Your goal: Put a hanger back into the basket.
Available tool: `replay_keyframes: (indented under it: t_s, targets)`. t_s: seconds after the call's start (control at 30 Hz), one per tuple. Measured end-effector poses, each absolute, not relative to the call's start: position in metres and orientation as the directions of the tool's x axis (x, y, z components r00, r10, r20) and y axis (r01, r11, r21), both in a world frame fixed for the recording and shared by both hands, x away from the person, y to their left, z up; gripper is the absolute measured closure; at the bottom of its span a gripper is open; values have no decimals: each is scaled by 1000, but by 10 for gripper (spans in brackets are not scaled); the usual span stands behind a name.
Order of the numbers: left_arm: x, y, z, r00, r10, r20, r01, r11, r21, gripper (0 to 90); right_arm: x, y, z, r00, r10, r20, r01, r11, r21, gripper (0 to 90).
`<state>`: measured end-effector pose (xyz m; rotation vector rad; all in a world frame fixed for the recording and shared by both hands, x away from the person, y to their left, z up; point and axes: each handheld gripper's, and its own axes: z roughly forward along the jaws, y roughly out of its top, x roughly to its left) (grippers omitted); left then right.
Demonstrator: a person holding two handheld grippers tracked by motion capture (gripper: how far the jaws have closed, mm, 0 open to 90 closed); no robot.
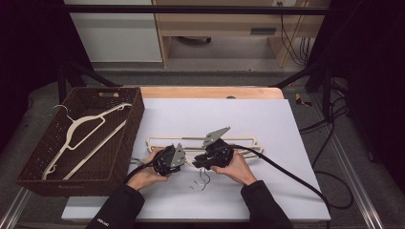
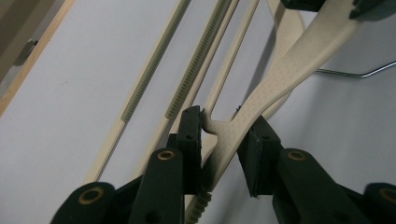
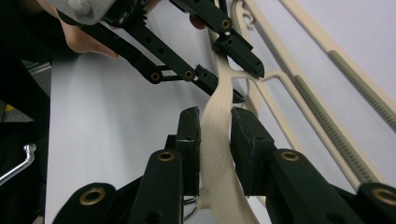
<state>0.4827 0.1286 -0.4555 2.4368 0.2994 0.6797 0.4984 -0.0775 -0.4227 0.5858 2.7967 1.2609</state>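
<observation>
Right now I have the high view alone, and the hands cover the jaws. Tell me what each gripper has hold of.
Observer: The left gripper pinches the cream hanger at the fork where a thin bar branches off its arm.
Operator: Now report the right one.
Observer: The right gripper presses its pads on both sides of the same hanger's broad arm, a little short of the left gripper's grip.
Operator: Check what lies beneath.
Observer: Ribbed bars of other hangers lie on the white sheet under the held one.
</observation>
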Motion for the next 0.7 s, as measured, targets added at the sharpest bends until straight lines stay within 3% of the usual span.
replay_keyframes:
  t_s: [0.27,0.7]
  targets:
    - [481,126,-453,837,343,427,46,-821,569,727,494,-93,-406,-922,372,104,307,542,783,637]
    - [485,127,-436,828,364,427,65,-818,571,775,481,-169,-381,-793,605,78,308,287,907,379]
